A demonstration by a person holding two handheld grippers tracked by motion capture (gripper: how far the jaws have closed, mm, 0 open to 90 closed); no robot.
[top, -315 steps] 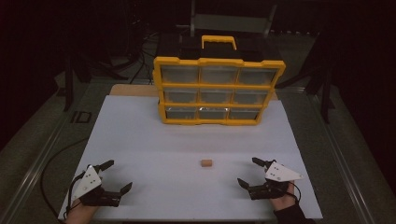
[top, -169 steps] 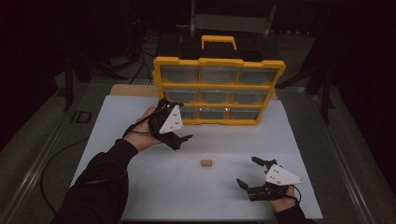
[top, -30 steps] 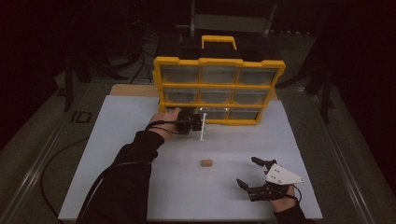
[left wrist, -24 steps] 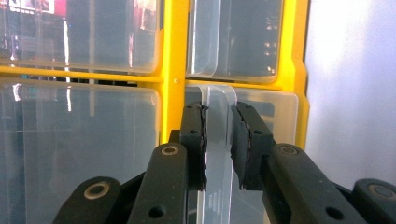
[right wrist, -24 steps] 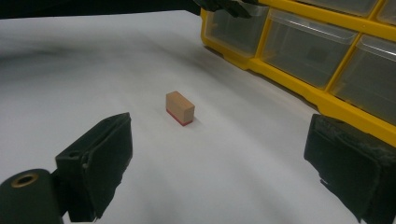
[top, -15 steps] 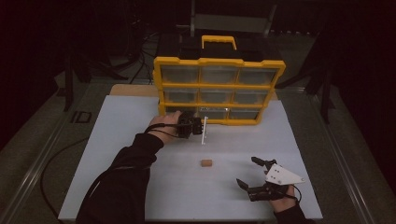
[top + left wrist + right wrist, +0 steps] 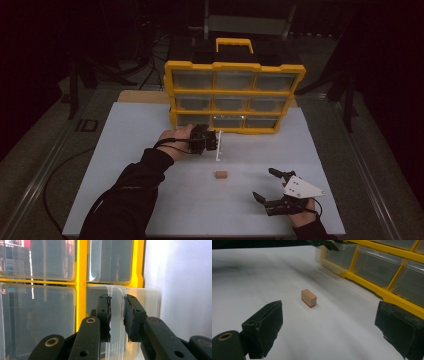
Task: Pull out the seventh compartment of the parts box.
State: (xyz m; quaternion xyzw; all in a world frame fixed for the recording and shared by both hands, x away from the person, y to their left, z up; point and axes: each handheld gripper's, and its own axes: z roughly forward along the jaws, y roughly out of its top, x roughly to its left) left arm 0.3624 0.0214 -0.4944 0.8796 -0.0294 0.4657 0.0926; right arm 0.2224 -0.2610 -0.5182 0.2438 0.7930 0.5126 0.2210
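A yellow organizer (image 7: 235,95) with clear drawers stands at the back of the white table. One clear drawer (image 7: 218,147) of its bottom row is pulled partway out. My left gripper (image 7: 207,142) is shut on that drawer's front lip (image 7: 116,315), one pad on each side of the plastic. A small wooden block (image 7: 220,174) with a red underside lies on the table in front of it. My right gripper (image 7: 264,183) rests near the front right and is open, with nothing between its jaws. In the right gripper view the block (image 7: 309,298) lies ahead of the right gripper (image 7: 332,325), apart from it.
The white table top (image 7: 125,165) stretches to both sides of the block. A black carrying case with a yellow handle (image 7: 234,44) sits behind the organizer. The pulled-out drawer (image 7: 332,255) juts over the table toward the block.
My left hand has drawn back a little from the organizer, bringing the drawer farther out. The right gripper and the block have stayed put.
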